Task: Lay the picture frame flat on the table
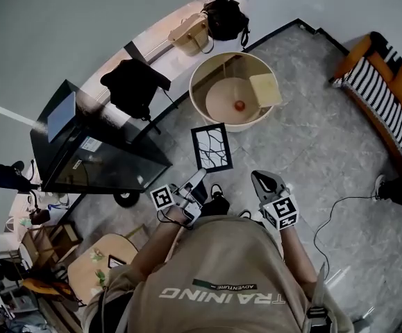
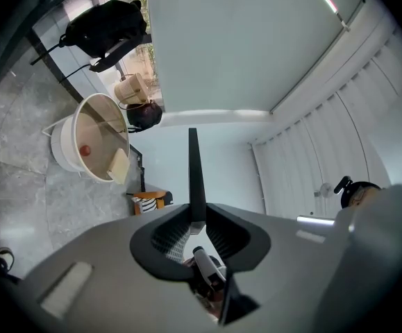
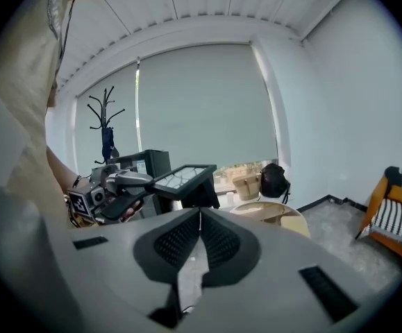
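Observation:
The picture frame (image 1: 211,146) is black with a white cracked-line pattern, and it hangs in the air over the grey floor. My left gripper (image 1: 201,175) is shut on its near edge. In the left gripper view the frame (image 2: 193,172) shows edge-on as a thin black strip rising from between the jaws of my left gripper (image 2: 195,220). My right gripper (image 1: 262,177) hangs to the right of the frame, shut and holding nothing. In the right gripper view its jaws (image 3: 200,215) meet, and the frame (image 3: 184,178) lies nearly level beyond them. The round beige table (image 1: 202,106) stands past the frame.
On the round table lie a red ball (image 1: 239,105) and a beige block (image 1: 264,89). A black glass cabinet (image 1: 96,151) stands to the left with a black bag (image 1: 135,82) behind it. An orange striped sofa (image 1: 388,96) is at the right, and a cable (image 1: 325,220) runs across the floor.

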`<action>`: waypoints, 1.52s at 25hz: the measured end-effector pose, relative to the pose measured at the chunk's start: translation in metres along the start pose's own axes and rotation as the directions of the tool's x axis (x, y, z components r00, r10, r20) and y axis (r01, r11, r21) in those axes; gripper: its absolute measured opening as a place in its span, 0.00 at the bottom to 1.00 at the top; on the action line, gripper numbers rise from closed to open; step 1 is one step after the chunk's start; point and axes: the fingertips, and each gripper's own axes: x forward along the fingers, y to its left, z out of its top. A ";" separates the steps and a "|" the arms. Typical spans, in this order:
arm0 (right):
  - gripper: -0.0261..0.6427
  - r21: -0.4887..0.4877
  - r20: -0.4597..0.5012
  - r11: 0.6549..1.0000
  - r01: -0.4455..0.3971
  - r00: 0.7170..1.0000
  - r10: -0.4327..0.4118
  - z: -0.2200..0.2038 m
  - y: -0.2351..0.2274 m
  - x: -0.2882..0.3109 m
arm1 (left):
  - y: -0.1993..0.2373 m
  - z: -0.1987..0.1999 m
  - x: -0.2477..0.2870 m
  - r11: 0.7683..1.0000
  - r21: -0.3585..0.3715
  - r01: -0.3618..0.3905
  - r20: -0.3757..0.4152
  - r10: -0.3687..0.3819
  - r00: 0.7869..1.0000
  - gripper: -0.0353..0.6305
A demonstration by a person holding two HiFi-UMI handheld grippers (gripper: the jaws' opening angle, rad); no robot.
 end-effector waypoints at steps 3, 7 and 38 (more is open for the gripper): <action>0.05 -0.027 -0.009 1.000 0.000 1.000 -0.001 0.021 -0.008 0.026 | 0.008 0.026 0.010 1.000 0.009 0.007 -0.019 -0.007 1.000 0.16; 0.05 -0.058 0.017 0.997 0.048 0.999 -0.047 0.044 -0.026 0.063 | 0.019 0.061 0.024 1.000 -0.004 0.026 -0.041 -0.026 0.999 0.16; 0.05 0.016 0.021 0.999 0.040 0.999 -0.040 0.101 -0.186 0.222 | 0.065 0.209 0.132 0.999 -0.035 -0.028 0.039 0.029 0.999 0.16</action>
